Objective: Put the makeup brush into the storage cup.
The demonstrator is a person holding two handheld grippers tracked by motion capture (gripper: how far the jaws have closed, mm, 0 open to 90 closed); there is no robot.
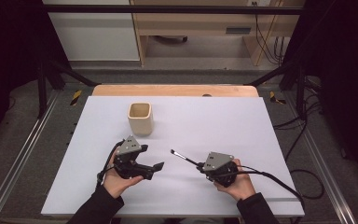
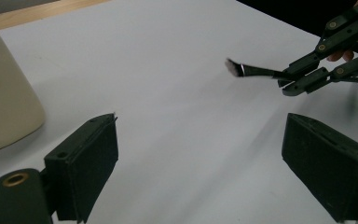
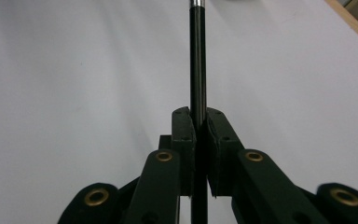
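In the high view, the right gripper (image 1: 199, 165) is pinching a small brush (image 1: 182, 157) by its handle, the bristle tip pointing up and left toward the beige cup (image 1: 141, 118); the cup is standing upright well apart on the white board (image 1: 242, 121), likely as the place the brush is meant to go; the left gripper (image 1: 154, 169) is hovering low with nothing in it, probably waiting.

In the left gripper view, its own jaws are standing wide with bare board between them; the brush (image 2: 254, 70) is hanging clear of the surface, the cup (image 2: 4, 93) sitting at the left edge.

In the right gripper view, the jaws are clamping narrow on the handle (image 3: 197, 60), keeping it aligned with the gripper for aiming.
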